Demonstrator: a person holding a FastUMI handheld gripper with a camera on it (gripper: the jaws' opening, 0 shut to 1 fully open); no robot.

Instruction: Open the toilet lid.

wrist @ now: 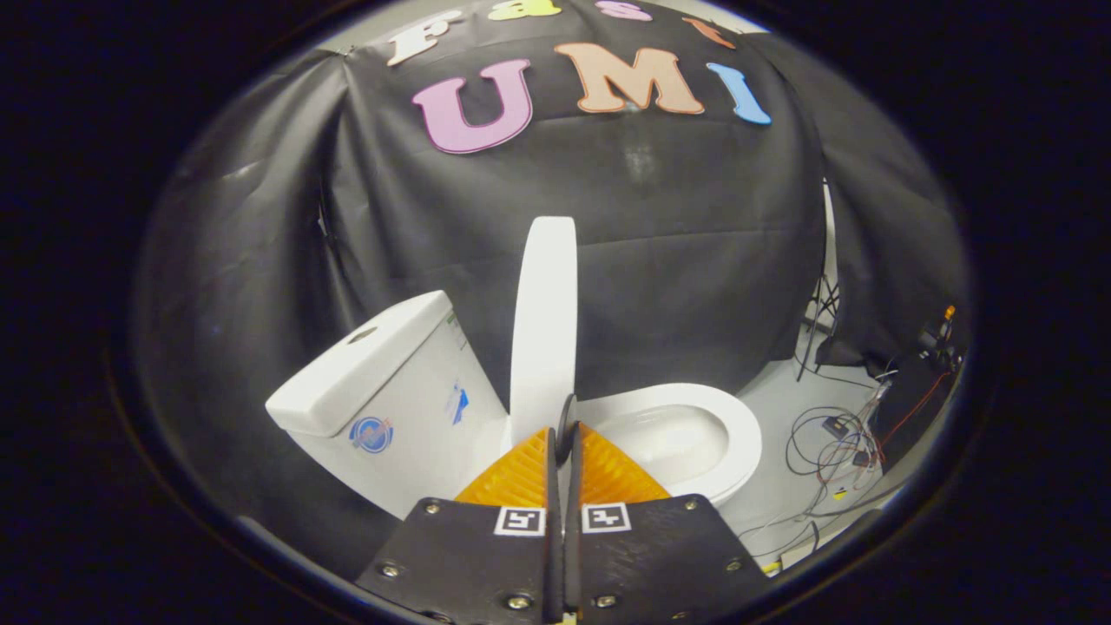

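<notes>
A white toilet stands against the black cloth wall. Its lid (545, 321) is raised upright and I see it edge-on, between the tank (382, 382) and the open seat ring (733, 434) with the bowl (668, 443) inside. My gripper (564, 434) is shut, its two fingers pressed side by side. The tips sit right at the lid's lower edge, close to the hinge. A small dark disc (567, 424) shows at the tips against the lid; I cannot tell whether the fingers pinch it.
Loose cables (833, 443) and a small box lie on the pale floor beyond the bowl. A stand's legs (820, 321) rise by the cloth wall there. The tank's lid (360, 365) carries a flush button.
</notes>
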